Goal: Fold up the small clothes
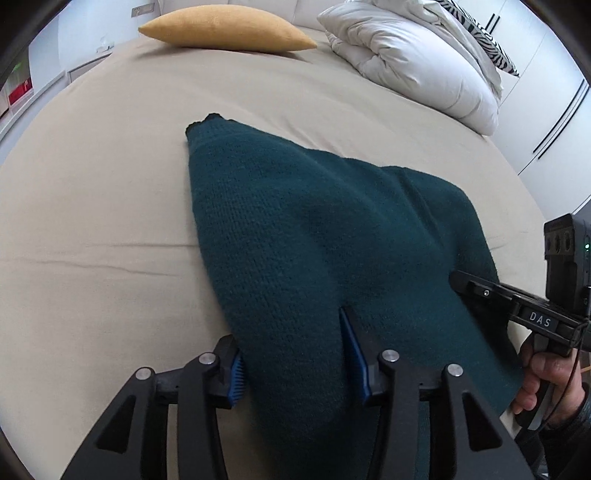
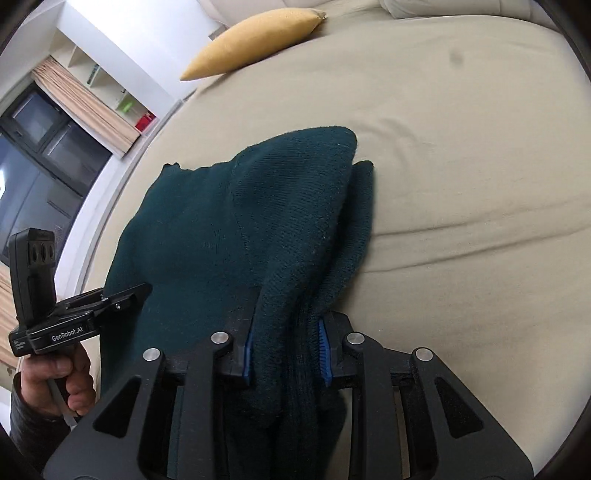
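A dark teal knit garment (image 1: pixel 314 236) lies partly folded on the beige bed, its near edge lifted. My left gripper (image 1: pixel 295 365) is shut on the garment's near left edge, cloth bunched between its blue pads. My right gripper (image 2: pixel 286 350) is shut on the near right edge, where several layers of the garment (image 2: pixel 258 221) pass between its pads. In the left wrist view the right gripper (image 1: pixel 491 295) shows at the right side of the cloth. In the right wrist view the left gripper (image 2: pixel 110 299) shows at the left side.
The beige bed sheet (image 1: pixel 92 221) spreads around the garment. A mustard cushion (image 1: pixel 225 29) and a white duvet (image 1: pixel 413 55) lie at the far end. The cushion also shows in the right wrist view (image 2: pixel 255 40). A window and shelves (image 2: pixel 55 147) are beyond the bed's left edge.
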